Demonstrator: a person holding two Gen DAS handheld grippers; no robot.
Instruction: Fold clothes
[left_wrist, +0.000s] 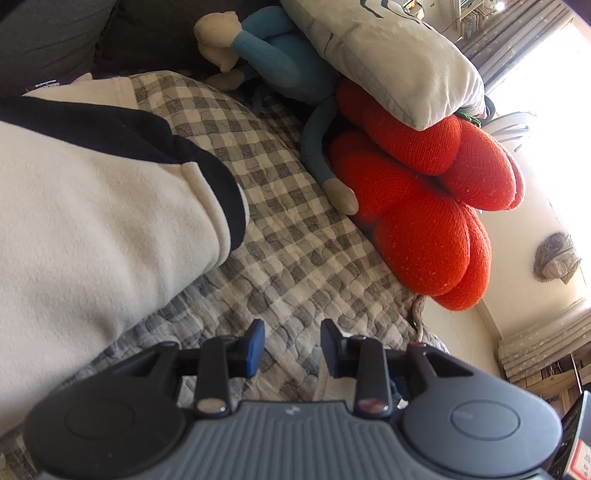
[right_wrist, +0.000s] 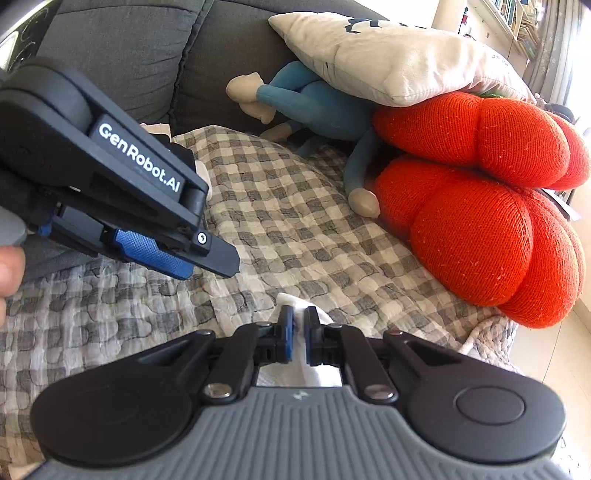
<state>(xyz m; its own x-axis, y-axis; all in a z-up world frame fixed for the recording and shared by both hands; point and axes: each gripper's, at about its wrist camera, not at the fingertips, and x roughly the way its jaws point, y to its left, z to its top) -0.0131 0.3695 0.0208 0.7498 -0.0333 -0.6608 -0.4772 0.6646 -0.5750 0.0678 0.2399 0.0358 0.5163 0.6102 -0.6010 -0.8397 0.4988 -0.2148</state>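
Cream fleece garment (left_wrist: 85, 221) with a black band fills the space left of and ahead of the left gripper (left_wrist: 292, 345); jaws apart, nothing between them, held low over the checked quilt (left_wrist: 295, 240) on the sofa. Ahead to the right: red knitted cushion (left_wrist: 436, 206), blue plush toy (left_wrist: 291, 70) and grey-white pillow (left_wrist: 388, 55) stacked on top.

Right wrist view: right gripper (right_wrist: 298, 332) jaws clamped together on a fold of white cloth (right_wrist: 314, 365). Left gripper (right_wrist: 173, 258) enters from the left, angled downward, just ahead of the right jaws, above the quilt (right_wrist: 288, 221). Red cushion (right_wrist: 480, 206) sits ahead-right, against the dark sofa back (right_wrist: 147, 48).
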